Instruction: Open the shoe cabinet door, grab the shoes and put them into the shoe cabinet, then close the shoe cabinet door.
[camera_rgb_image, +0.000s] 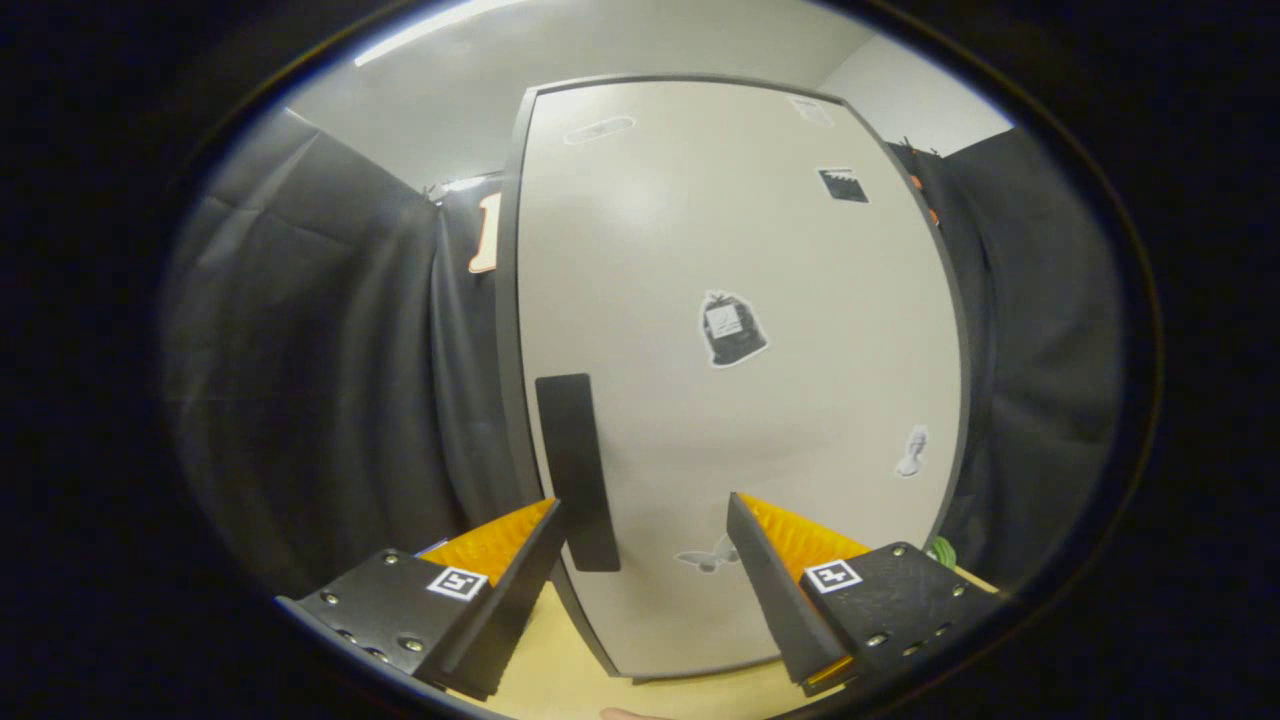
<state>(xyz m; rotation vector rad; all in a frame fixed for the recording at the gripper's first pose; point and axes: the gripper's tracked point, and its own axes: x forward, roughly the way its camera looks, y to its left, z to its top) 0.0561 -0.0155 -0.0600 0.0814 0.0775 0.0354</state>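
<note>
A tall pale shoe cabinet door (740, 300) with a dark frame stands shut just ahead of my fingers. A black vertical handle (578, 470) sits near the door's left edge, its lower end between my fingertips and close to the left finger (500, 560). My gripper (645, 515) is open, with nothing pressed between its fingers. Several small stickers dot the door, among them a dark bag-shaped one (731, 330) at mid-height. No shoes can be made out.
The cabinet stands on a light wooden surface (560, 680). Black cloth walls (320, 380) hang to the left and right of the cabinet. A small green thing (940, 548) peeks out behind the right finger at the cabinet's foot.
</note>
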